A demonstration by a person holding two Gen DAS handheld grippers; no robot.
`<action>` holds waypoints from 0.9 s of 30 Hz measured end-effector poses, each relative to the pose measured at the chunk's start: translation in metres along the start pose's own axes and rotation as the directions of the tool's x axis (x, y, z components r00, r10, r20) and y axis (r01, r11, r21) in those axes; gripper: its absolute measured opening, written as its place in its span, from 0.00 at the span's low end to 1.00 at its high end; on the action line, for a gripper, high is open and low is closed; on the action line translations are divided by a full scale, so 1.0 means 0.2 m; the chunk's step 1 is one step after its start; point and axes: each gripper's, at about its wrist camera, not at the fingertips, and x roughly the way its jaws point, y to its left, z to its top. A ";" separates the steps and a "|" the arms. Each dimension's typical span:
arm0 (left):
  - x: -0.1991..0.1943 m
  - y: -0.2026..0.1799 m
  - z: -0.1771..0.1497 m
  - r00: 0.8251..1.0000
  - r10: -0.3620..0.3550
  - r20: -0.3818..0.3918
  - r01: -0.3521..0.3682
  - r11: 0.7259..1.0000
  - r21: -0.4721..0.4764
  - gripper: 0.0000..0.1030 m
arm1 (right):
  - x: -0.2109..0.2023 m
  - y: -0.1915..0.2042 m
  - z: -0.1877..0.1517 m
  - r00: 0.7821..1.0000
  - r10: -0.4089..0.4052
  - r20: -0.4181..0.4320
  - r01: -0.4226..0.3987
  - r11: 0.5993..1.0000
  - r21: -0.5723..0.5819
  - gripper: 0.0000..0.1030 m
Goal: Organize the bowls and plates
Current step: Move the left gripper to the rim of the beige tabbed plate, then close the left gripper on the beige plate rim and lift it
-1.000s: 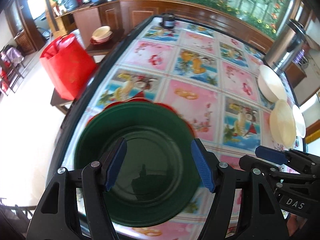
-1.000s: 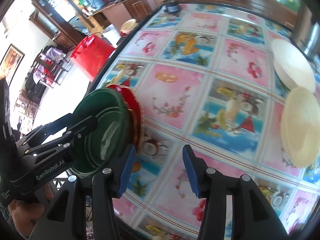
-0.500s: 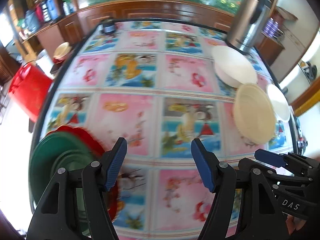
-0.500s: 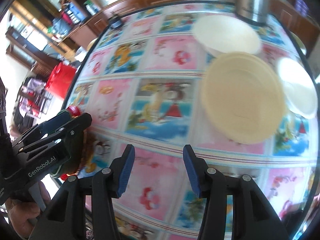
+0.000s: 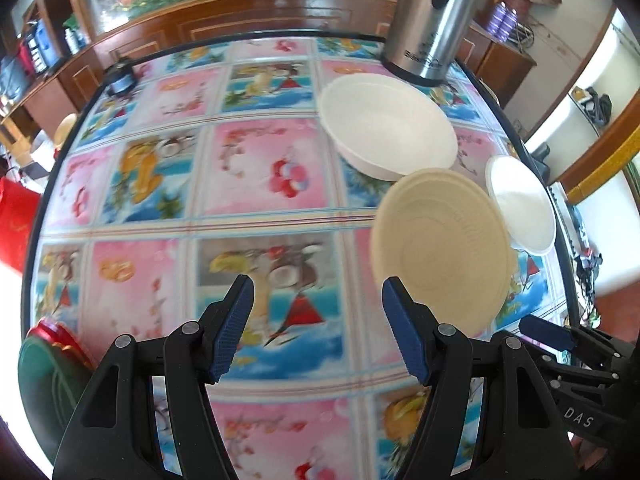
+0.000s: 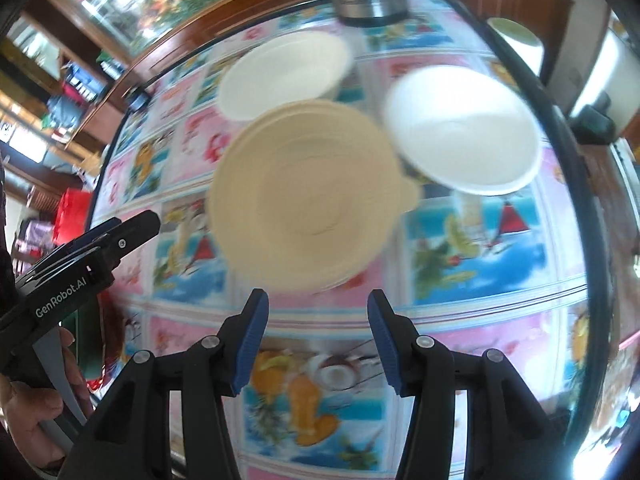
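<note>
A stack of cream plates (image 5: pixel 440 244) (image 6: pixel 308 200) lies on the patterned table, just beyond both grippers. Behind it sits a large white bowl (image 5: pixel 388 128) (image 6: pixel 280 76), and to its right a smaller white bowl (image 5: pixel 520 208) (image 6: pixel 460 132). A green plate on a red plate (image 5: pixel 44 364) stays at the table's near left edge. My left gripper (image 5: pixel 318 328) is open over bare tablecloth, left of the cream stack. My right gripper (image 6: pixel 318 336) is open with nothing between its fingers, just short of the cream stack's near rim.
A steel thermos jug (image 5: pixel 432 20) stands at the back of the table (image 5: pixel 240 160). A small dark jar (image 5: pixel 120 80) sits at the far left corner. Wooden cabinets and a red bag (image 5: pixel 12 220) lie beyond the left edge. The table's right edge runs close past the smaller bowl.
Both grippers have swept right from the green and red plates toward the cream stack and white bowls, rolling as they went. Both stayed open and empty.
</note>
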 end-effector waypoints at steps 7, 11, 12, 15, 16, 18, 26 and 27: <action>0.14 -0.10 0.06 0.999 -0.006 -0.053 0.008 1.000 0.023 0.65 | 0.07 -0.13 0.08 1.000 0.008 -0.008 -0.007 0.999 0.047 0.51; 0.21 -0.14 0.07 0.997 -0.011 -0.080 0.013 0.999 0.029 0.65 | 0.11 -0.13 0.13 1.000 0.016 -0.006 -0.015 0.999 0.049 0.51; 0.23 -0.15 0.08 0.996 -0.010 -0.087 0.012 0.999 0.031 0.65 | 0.12 -0.13 0.14 1.000 0.019 -0.005 -0.019 0.999 0.051 0.51; 0.27 -0.16 0.09 0.995 -0.004 -0.100 0.007 0.999 0.031 0.65 | 0.14 -0.14 0.17 0.999 0.030 -0.011 -0.030 0.998 0.053 0.51; 0.28 -0.16 0.09 0.995 -0.001 -0.105 0.004 0.999 0.032 0.65 | 0.15 -0.15 0.17 0.999 0.035 -0.018 -0.034 0.998 0.057 0.51; 0.30 -0.16 0.10 0.994 -0.002 -0.110 0.005 1.000 0.027 0.65 | 0.16 -0.16 0.17 0.999 0.045 -0.025 -0.044 0.997 0.063 0.51; 0.35 -0.19 0.12 0.992 -0.007 -0.123 0.010 1.000 0.025 0.65 | 0.16 -0.18 0.16 0.997 0.068 -0.035 -0.065 0.995 0.071 0.50; 0.35 -0.19 0.12 0.992 -0.008 -0.124 0.011 1.000 0.026 0.65 | 0.16 -0.19 0.16 0.997 0.069 -0.034 -0.066 0.995 0.069 0.47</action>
